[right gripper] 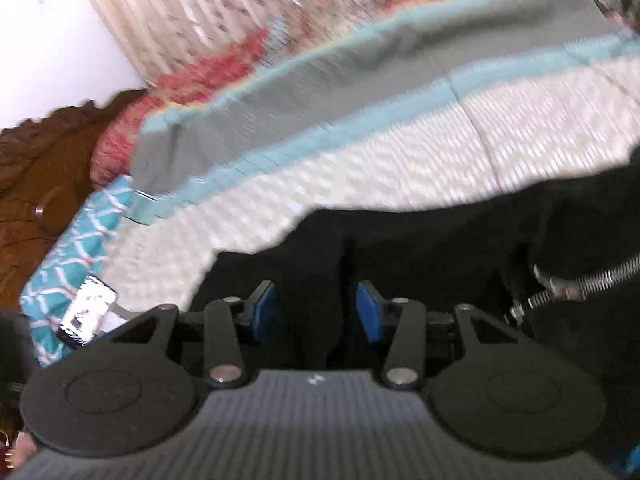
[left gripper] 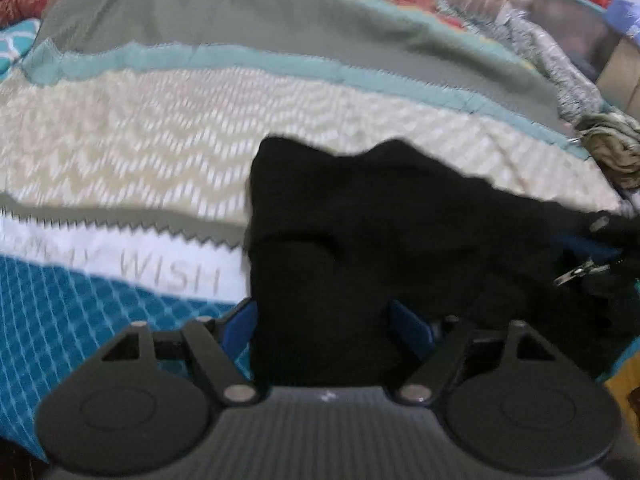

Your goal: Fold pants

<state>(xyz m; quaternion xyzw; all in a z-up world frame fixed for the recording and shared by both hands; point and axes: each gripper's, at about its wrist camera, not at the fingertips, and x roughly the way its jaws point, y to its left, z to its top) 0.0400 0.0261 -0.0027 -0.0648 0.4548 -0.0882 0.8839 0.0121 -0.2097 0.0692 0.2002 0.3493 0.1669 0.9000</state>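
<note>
Patchwork cotton bedspread (left gripper: 168,152), banded in grey, pale teal, cream zigzag and bright blue lattice, covers the whole working surface; a white strip carries the printed word WISH (left gripper: 172,276). Both views are smeared, so fine detail is unreliable.

Black soft-fabric pants (left gripper: 360,220) lie bunched on the cream and blue bands, right of centre in the left wrist view, running off toward the right edge. Not flat: humped outline at the far side, dark folds inside that cannot be read. In the right wrist view the same cloth (right gripper: 420,240) fills the lower half, with a metal zipper (right gripper: 580,280) showing near the right edge, so the waist end probably lies at that side.

Left gripper (left gripper: 324,324): blue pads spread wide, black cloth between them, but the pads do not visibly press it. Reads as open, straddling the fabric.

Right gripper (right gripper: 316,312): blue pads partly apart, a ridge of cloth standing in the gap, a sliver of space on each side. Not clamped as far as the blur allows.

Judgement on the step: both tools look poised to take hold for a fold or a straightening pull.
- Seat each pad pair deep over an edge, not a loose hump, before closing.
- Catch all layers, else the under layer will trail.
- Keep the zipper out of the right pads; metal would likely slip.
- Lift both ends evenly, keep slight tension between hands.

Small white patterned tag (right gripper: 86,310) lies at the bed's edge, well clear.
</note>
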